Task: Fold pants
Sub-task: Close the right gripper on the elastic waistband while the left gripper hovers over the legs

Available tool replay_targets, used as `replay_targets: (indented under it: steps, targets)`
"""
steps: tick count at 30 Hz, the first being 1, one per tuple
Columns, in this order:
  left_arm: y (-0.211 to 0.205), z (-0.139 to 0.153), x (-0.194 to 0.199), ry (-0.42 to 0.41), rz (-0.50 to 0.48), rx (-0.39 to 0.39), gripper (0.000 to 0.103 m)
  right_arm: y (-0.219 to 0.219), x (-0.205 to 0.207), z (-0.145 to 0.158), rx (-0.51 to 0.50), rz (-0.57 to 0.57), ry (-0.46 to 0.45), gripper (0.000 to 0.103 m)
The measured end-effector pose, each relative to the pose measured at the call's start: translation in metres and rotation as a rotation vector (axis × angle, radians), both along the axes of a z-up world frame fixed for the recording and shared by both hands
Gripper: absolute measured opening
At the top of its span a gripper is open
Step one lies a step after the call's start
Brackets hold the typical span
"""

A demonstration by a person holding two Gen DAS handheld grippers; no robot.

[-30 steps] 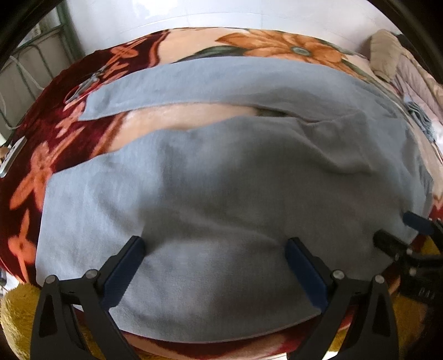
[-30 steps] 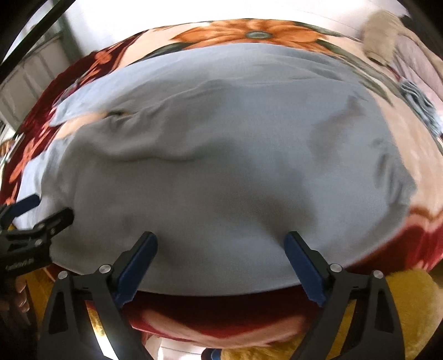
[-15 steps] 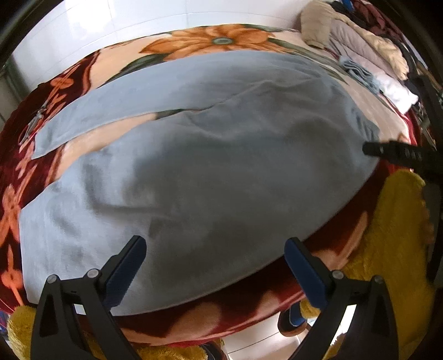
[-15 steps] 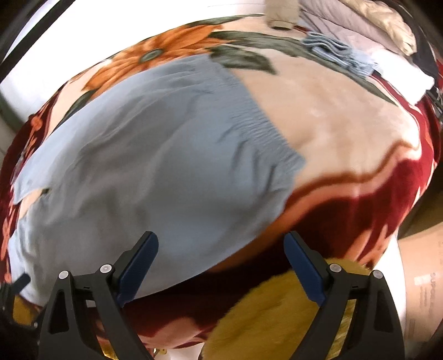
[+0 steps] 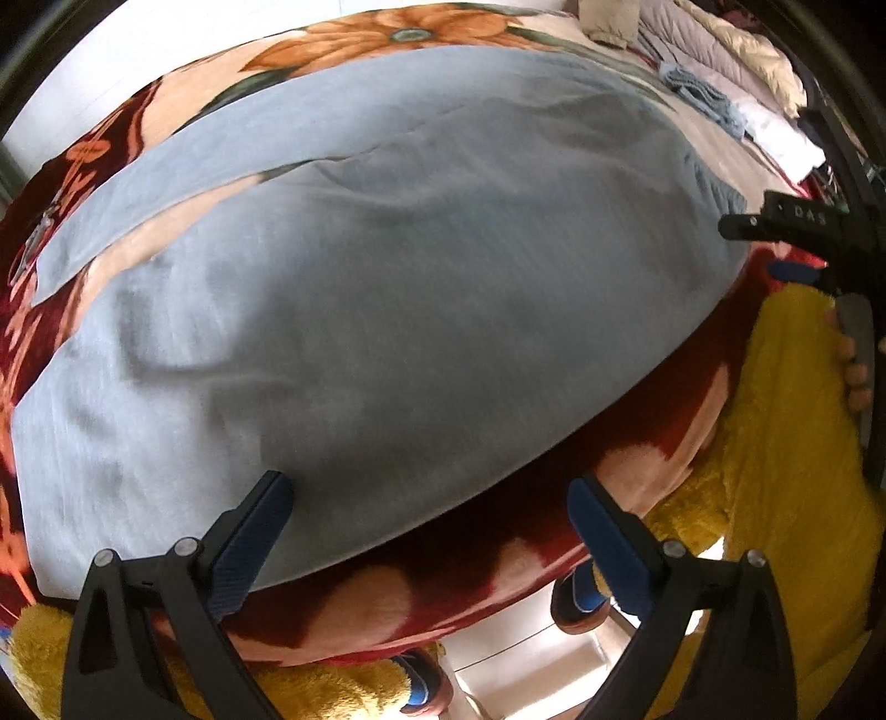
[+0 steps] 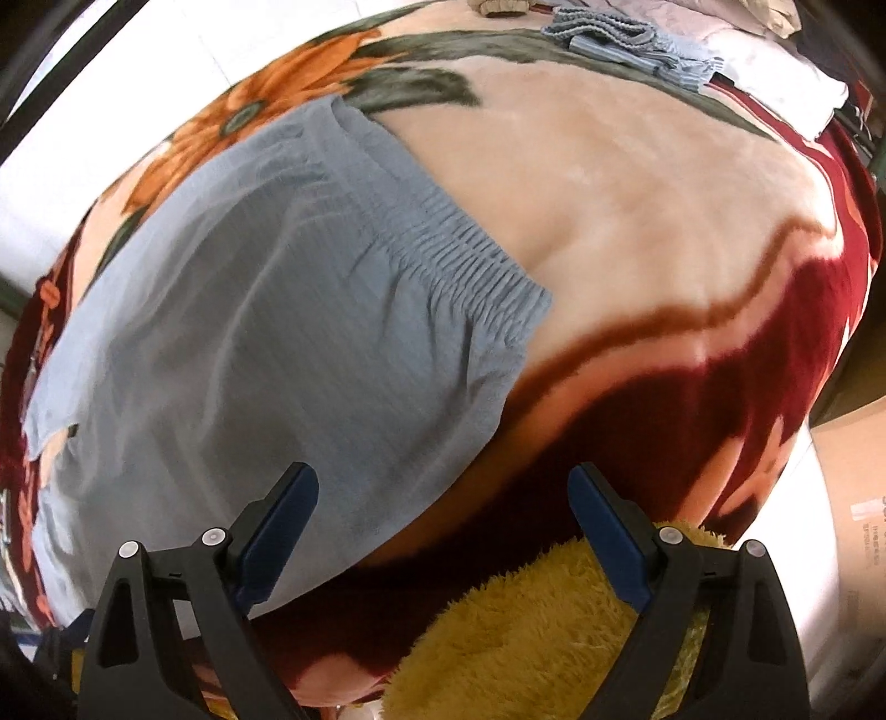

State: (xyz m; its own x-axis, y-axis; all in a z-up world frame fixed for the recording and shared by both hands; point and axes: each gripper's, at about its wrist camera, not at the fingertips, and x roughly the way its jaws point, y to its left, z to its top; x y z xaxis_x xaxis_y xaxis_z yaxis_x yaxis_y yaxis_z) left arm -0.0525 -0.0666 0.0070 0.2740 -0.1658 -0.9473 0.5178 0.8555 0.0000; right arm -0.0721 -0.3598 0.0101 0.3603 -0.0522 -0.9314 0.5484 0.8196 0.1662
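A pair of light blue pants (image 5: 387,310) lay spread flat across a red floral blanket (image 6: 664,238), the elastic waistband (image 6: 470,249) toward my right side and the two legs running off to my left, parted by a narrow strip of blanket. I held my left gripper (image 5: 429,518) above the near edge of the nearer leg, its jaws wide apart and gripping nothing. My right gripper (image 6: 443,498) hovered near the waist corner at the near edge, its jaws just as wide and equally empty (its left fingertip appeared over the cloth, its right over bare blanket). Yellow plush fabric (image 6: 526,620) hung along the near side of the bed, and a small pile of folded bluish cloth (image 6: 626,39) sat well apart at the far end. I judged that no fold had yet been made and that this was the approach to the first one. The next move called for lowering both grippers onto the near edge, pinching hem and waist together, then carrying the nearer leg over onto the far one without dragging the blanket.
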Motion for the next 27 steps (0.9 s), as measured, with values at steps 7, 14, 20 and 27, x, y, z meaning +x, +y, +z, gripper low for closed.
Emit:
replay_targets:
  steps: [7, 14, 20, 27]
  targets:
    - [-0.002, -0.008, 0.002, -0.005, 0.013, 0.020, 0.101, -0.002, 0.011, -0.012, 0.022, 0.021, 0.025, 0.094]
    - [-0.002, -0.011, 0.004, -0.021, 0.024, 0.012, 0.100, -0.015, 0.024, -0.017, 0.083, -0.014, -0.032, 0.094]
    - [-0.002, -0.008, 0.007, -0.042, 0.035, 0.010, 0.099, -0.020, 0.021, -0.014, 0.110, -0.041, -0.099, 0.064]
    - [0.000, -0.004, 0.009, -0.059, 0.047, 0.012, 0.097, -0.029, 0.016, -0.009, 0.213, -0.048, -0.209, 0.009]
